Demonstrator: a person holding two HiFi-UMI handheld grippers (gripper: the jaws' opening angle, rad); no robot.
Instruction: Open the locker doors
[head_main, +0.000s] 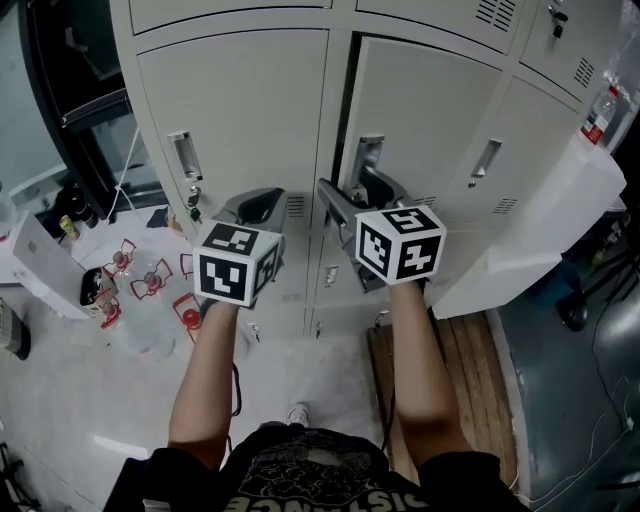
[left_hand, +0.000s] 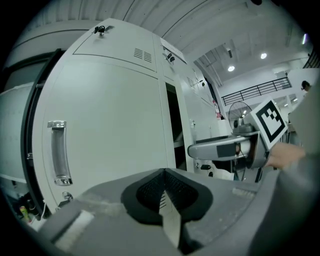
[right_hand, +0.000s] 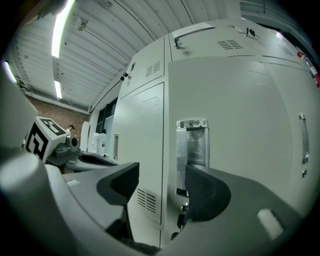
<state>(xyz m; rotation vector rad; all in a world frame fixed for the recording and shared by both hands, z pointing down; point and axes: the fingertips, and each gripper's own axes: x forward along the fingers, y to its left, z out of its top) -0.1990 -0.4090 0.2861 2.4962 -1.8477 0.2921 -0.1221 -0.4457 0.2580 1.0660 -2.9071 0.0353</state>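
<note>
Lockers: a grey bank fills the top of the head view, with the left door (head_main: 245, 110), mid door (head_main: 430, 110) and right door (head_main: 545, 125) side by side.
Mid door: ajar; a dark gap (head_main: 346, 100) runs down its left edge and also shows in the left gripper view (left_hand: 173, 125).
Left door: shut, its handle (head_main: 184, 155) upright near its left edge, with a key below it.
Right gripper (head_main: 355, 195): its jaws stand apart in front of the mid door's left edge. In its own view (right_hand: 162, 180) the door edge and the mid handle (right_hand: 192, 145) show in the gap between the jaws. Whether either jaw touches metal, I cannot tell.
Left gripper (head_main: 258, 205): its jaws are pressed together on nothing (left_hand: 164, 192). It is held before the left door's lower right corner, just beside the right gripper.
Floor: bottles (head_main: 140, 280) with red parts stand to the left, and a wooden pallet (head_main: 465, 360) lies under the right lockers.
White block (head_main: 540, 230): leans against the right door.
</note>
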